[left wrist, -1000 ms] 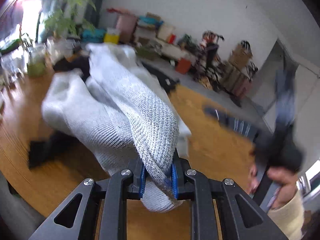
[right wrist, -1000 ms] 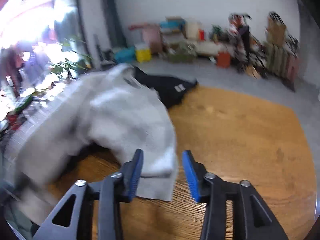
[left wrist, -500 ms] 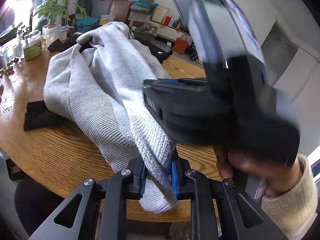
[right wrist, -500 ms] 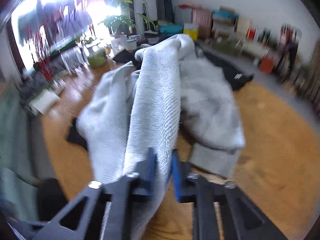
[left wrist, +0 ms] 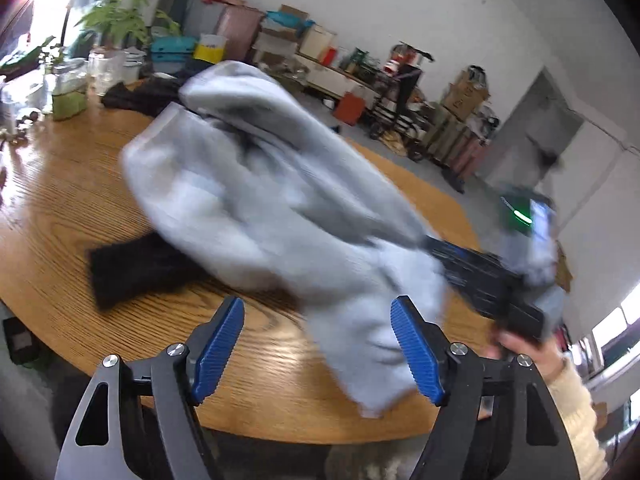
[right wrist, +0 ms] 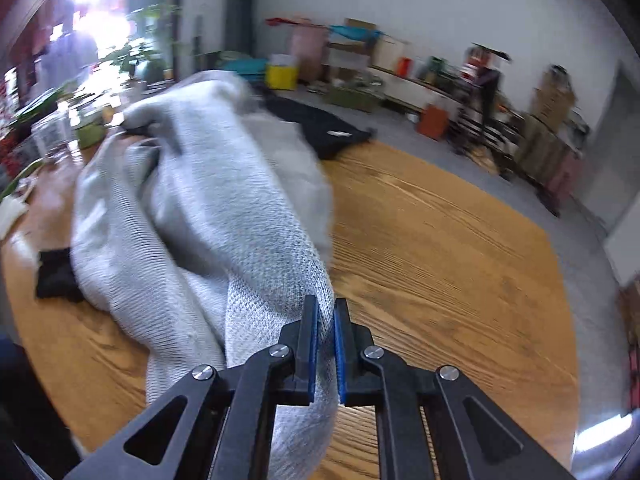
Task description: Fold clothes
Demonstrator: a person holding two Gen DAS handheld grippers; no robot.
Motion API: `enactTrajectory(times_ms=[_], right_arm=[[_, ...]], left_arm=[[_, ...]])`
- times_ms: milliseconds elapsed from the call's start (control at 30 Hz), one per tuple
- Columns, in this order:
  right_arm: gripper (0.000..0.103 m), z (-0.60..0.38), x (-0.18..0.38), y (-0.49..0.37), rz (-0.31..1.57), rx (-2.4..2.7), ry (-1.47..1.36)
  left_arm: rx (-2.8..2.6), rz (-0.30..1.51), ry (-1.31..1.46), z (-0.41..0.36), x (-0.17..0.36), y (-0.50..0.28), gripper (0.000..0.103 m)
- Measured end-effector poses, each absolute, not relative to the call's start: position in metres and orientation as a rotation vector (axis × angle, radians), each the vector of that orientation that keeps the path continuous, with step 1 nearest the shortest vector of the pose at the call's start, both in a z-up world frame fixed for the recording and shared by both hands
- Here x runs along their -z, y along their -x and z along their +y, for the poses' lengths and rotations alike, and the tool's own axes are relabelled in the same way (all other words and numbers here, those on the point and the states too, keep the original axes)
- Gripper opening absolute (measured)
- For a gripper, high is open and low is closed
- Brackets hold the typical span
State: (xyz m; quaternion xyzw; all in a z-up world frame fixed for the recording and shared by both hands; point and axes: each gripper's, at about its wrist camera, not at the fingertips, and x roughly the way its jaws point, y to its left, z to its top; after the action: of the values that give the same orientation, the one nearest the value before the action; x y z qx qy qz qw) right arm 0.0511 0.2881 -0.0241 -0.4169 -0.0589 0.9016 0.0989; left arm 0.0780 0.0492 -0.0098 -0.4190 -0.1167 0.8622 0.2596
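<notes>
A grey knit sweater [left wrist: 264,208] lies bunched on the round wooden table [left wrist: 60,184], blurred by motion. My left gripper [left wrist: 318,344] is open, its blue pads wide apart, with a hanging end of the sweater just past them near the table's front edge. My right gripper [right wrist: 326,340] is shut on a fold of the grey sweater [right wrist: 192,200], which stretches away to the left. In the left wrist view the right gripper [left wrist: 480,276] shows at the right, held by a hand in a cream sleeve [left wrist: 572,404].
A small black cloth [left wrist: 136,268] lies partly under the sweater. A black garment [right wrist: 320,128] rests at the table's far edge. Jars and plants [left wrist: 64,84] crowd the left side. Boxes and clutter [left wrist: 320,52] line the back wall. Bare wood [right wrist: 440,248] lies to the right.
My left gripper has let go of the sweater and now stands open. My right gripper, open a second ago, has shut on the sweater and is pulling it rightward.
</notes>
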Motion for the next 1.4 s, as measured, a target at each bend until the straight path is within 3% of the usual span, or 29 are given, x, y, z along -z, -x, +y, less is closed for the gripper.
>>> enactTrajectory(times_ms=[267, 300, 667, 800, 900, 933, 967, 1000, 1200, 1400], right_arm=[[0.007, 0.381, -0.034, -0.112, -0.098, -2.513, 0.999], [0.000, 0.392, -0.033, -0.124, -0.091, -2.490, 1.010], [0.003, 0.474, -0.010, -0.233, -0.069, -2.319, 1.187], [0.024, 0.437, 0.006, -0.220, -0.165, -2.437, 1.252], [0.032, 0.418, 0.017, -0.206, -0.169, -2.511, 1.261], [0.034, 0.411, 0.019, -0.202, -0.162, -2.539, 1.263], [0.039, 0.404, 0.021, -0.198, -0.154, -2.567, 1.266], [0.040, 0.397, 0.023, -0.194, -0.146, -2.594, 1.268], [0.055, 0.386, 0.016, -0.177, -0.163, -2.666, 1.225], [0.057, 0.405, -0.019, -0.167, -0.049, -2.663, 1.124]], left_arm=[[-2.360, -0.335, 1.225, 0.062, 0.028, -0.028, 0.076], [-2.351, -0.330, 1.227, 0.066, 0.028, -0.026, 0.076], [-2.457, -0.259, 1.191, 0.120, 0.015, 0.023, 0.076], [-2.571, -0.208, 1.156, 0.129, 0.002, 0.051, 0.077], [-2.551, -0.196, 1.217, 0.140, 0.013, 0.083, 0.076], [-2.528, -0.201, 1.245, 0.145, 0.019, 0.093, 0.072], [-2.510, -0.204, 1.279, 0.151, 0.027, 0.100, 0.026], [-2.495, -0.206, 1.311, 0.156, 0.033, 0.105, 0.002], [-2.282, -0.132, 1.173, 0.194, 0.033, 0.041, 0.003], [-2.003, -0.122, 1.122, 0.236, 0.038, -0.041, 0.003]])
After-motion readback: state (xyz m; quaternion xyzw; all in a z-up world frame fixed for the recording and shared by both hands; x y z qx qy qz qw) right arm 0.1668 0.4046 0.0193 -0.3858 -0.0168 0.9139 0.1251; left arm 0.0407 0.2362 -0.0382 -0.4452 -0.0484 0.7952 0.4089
